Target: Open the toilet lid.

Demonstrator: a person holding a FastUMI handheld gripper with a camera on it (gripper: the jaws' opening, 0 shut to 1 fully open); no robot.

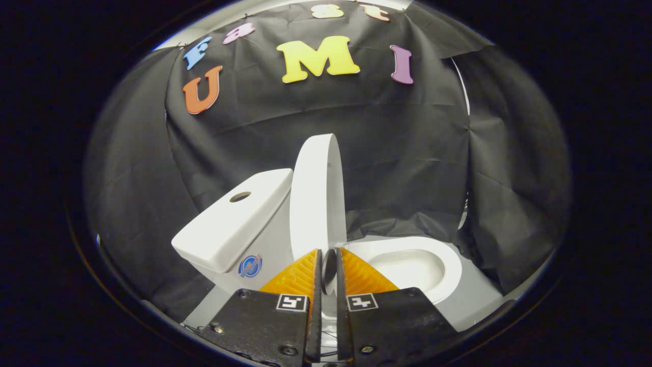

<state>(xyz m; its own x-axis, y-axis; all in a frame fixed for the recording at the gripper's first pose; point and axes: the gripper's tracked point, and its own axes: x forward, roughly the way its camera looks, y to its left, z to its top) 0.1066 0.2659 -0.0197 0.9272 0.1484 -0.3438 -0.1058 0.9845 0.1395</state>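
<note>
Between the gripper [329,267] fingers, which sit drawn close with a narrow gap, a small dark round piece is held, seemingly a knob fixed on the toilet lid [315,196], though its exact attachment is hard to make out. That lid stands raised nearly upright, leaning toward the white cistern [232,221] with its round top hole, which sits left of the fingers. Right of the lid and just beyond the fingers lies the open toilet bowl [415,265] before the black cloth wall [397,148].
</note>
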